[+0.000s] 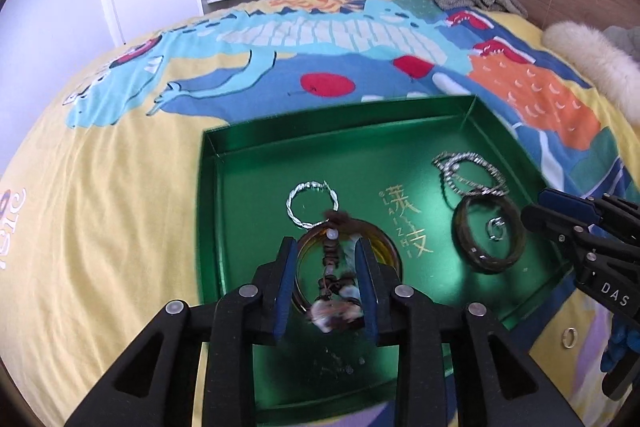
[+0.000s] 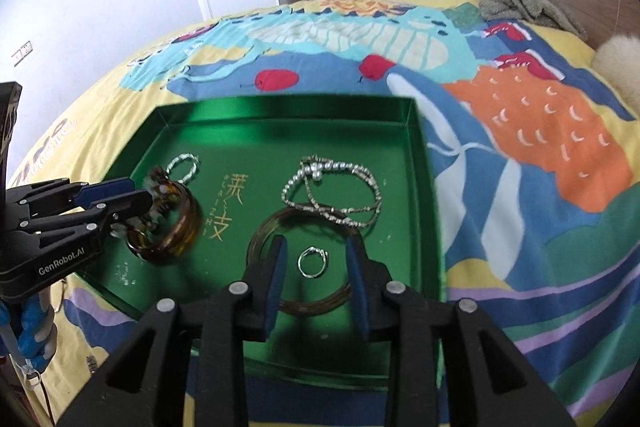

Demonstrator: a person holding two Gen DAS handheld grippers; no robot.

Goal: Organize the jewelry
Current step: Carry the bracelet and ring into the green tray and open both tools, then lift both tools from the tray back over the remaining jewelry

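Between the left gripper [image 1: 326, 281] jaws, a little apart, dangles a light, floppy bead charm [image 1: 334, 291] over the green tray [image 1: 256, 163]. Right gripper [image 2: 316, 277] jaws stand apart around a tiny, slippery ring [image 2: 313, 262]; pinch its band.

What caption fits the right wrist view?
Right gripper open above a small silver ring inside a thin bangle in the green tray.

Bangles [image 2: 168, 227], ring [image 2: 313, 261] and bracelets [image 2: 336, 195] lie in tray [image 2: 280, 111] on bed [image 2: 540, 147].
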